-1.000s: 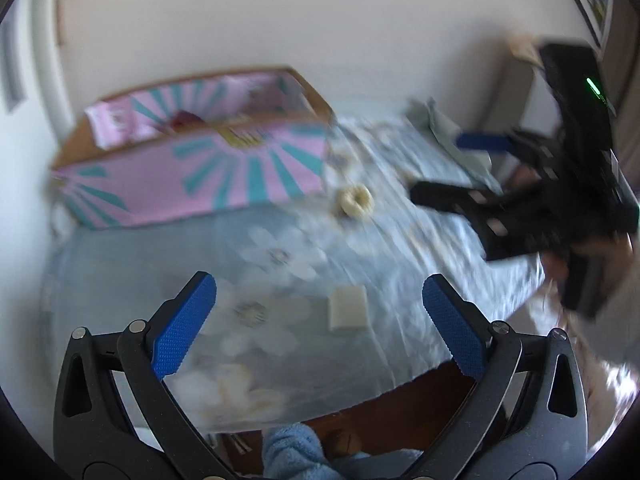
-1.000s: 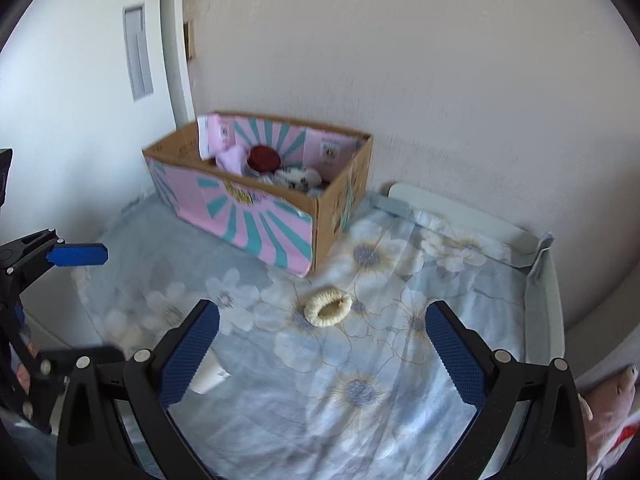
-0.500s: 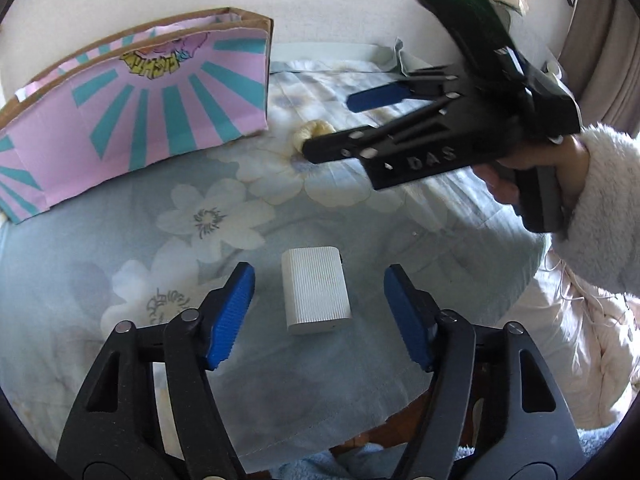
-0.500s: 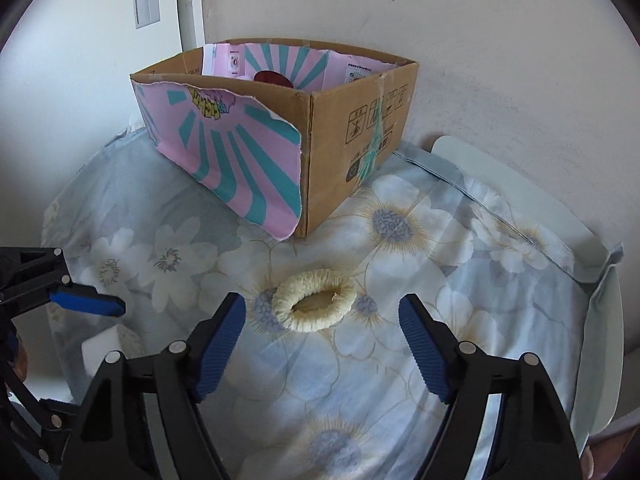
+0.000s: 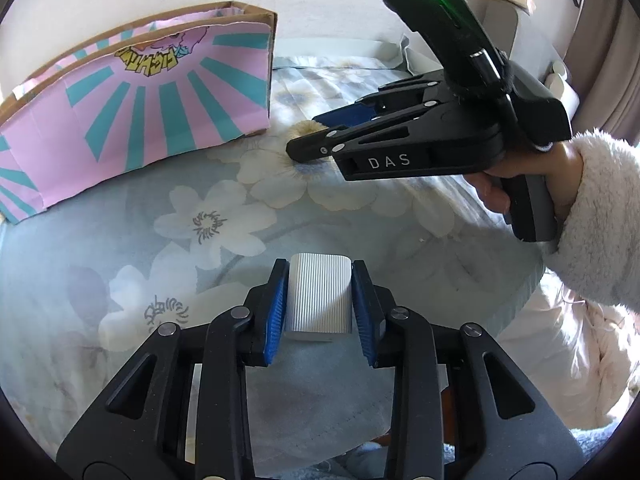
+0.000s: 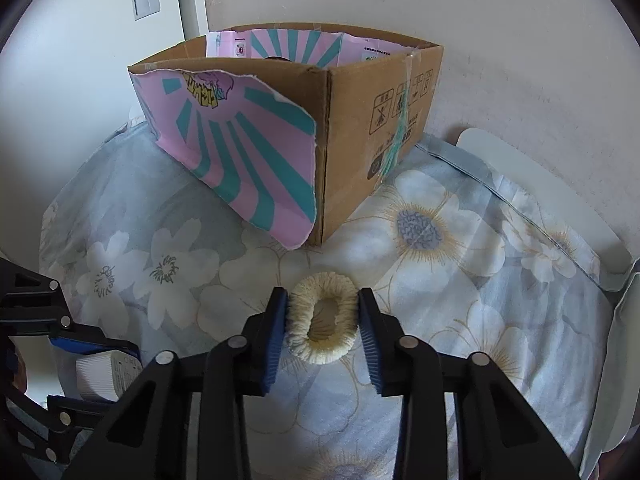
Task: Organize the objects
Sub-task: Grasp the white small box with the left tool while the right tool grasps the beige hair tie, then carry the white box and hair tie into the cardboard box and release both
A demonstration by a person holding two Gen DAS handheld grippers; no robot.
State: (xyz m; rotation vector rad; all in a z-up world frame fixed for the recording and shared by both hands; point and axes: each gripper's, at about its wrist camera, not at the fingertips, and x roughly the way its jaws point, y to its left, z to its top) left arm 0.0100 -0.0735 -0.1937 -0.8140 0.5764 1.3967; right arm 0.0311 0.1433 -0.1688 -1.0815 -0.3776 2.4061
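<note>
My left gripper (image 5: 319,300) is shut on a white ribbed block (image 5: 319,296) lying on the flowered cloth near the table's front edge; the block also shows in the right wrist view (image 6: 106,372). My right gripper (image 6: 323,320) is shut on a cream fuzzy ring (image 6: 323,322) on the cloth, just in front of the cardboard box (image 6: 360,120). The left wrist view shows the right gripper (image 5: 316,136) with the ring (image 5: 304,128) mostly hidden behind its fingers. The box (image 5: 132,120) has pink and teal paper on its front.
A flowered blue cloth (image 6: 440,280) covers the table. A wall stands right behind the box. White boards (image 6: 520,168) lie under the cloth's far right edge. The person's fluffy sleeve (image 5: 600,220) is at the right. The box's contents are hidden.
Both grippers moved forward and down and closed: the left onto the white block, the right onto the cream ring. Both were open one second ago.
</note>
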